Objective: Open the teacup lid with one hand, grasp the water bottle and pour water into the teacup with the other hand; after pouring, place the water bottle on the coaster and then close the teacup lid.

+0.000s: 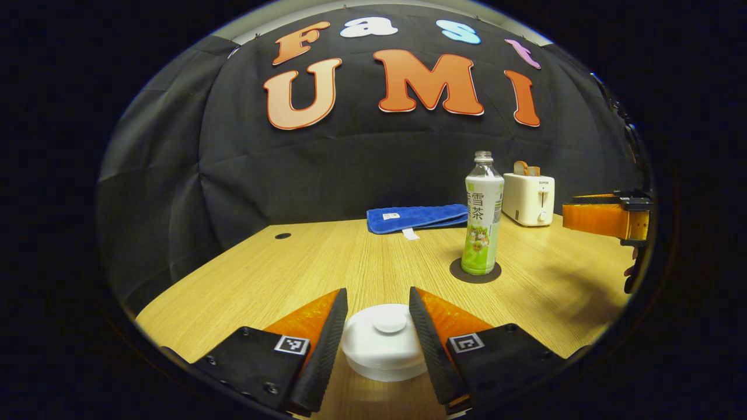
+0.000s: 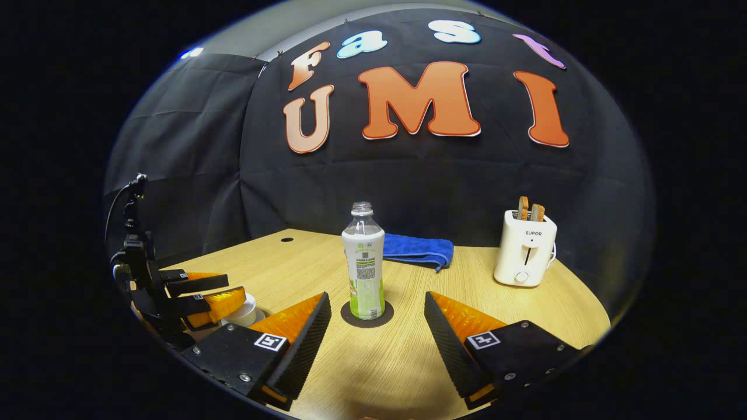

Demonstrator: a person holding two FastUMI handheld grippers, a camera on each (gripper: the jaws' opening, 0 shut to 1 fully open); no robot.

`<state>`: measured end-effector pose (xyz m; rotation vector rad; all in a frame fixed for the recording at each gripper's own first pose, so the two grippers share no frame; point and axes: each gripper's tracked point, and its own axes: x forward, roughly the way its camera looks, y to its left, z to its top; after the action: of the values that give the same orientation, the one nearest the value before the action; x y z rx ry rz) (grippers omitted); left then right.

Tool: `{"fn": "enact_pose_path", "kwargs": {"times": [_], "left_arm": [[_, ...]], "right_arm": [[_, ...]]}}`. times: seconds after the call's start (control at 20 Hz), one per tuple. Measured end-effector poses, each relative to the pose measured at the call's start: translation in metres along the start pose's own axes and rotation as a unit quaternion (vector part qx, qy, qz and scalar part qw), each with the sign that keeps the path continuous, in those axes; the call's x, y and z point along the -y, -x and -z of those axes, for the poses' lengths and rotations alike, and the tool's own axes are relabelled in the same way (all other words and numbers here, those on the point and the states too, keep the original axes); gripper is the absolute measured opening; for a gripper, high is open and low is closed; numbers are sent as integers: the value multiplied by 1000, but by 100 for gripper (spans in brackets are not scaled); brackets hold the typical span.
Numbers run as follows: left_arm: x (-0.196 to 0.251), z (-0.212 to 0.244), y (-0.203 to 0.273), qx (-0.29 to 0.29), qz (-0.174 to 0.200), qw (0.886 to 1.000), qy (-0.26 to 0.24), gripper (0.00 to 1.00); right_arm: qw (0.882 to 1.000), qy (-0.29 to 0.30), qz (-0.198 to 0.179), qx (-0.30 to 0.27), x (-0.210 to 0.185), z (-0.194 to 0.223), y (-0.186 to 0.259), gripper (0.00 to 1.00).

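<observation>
Teacup lid (image 1: 383, 332) looks light, smooth, likely slippery; I'd pinch its rim. Left gripper (image 1: 378, 326) straddles it, fingers not touching; right gripper (image 2: 376, 326) gapes wide near the water bottle (image 2: 363, 268).

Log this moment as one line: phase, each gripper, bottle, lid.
phase: lid approach | left gripper: open, fingers either side of teacup lid | right gripper: open, short of water bottle | bottle: upright on coaster, uncapped
</observation>
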<state>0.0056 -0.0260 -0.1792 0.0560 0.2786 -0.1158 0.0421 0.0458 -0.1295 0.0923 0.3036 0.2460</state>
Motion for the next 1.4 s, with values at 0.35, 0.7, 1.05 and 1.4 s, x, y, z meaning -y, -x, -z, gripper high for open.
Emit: {"fn": "enact_pose_path", "kwargs": {"times": [0.35,0.7,1.05,1.4], "left_arm": [[-9,-77,18,69,-1,997,35,86],[2,-142,29,122,0,991,57,92],[8,-156,38,147,6,987,71,96],[9,-149,44,149,4,987,66,94]], "right_arm": [[998,31,16,44,-5,-37,22,96],[994,55,27,88,-16,-69,38,97],[989,44,43,134,-14,-90,57,97],[987,27,56,146,-4,-90,67,97]]}}
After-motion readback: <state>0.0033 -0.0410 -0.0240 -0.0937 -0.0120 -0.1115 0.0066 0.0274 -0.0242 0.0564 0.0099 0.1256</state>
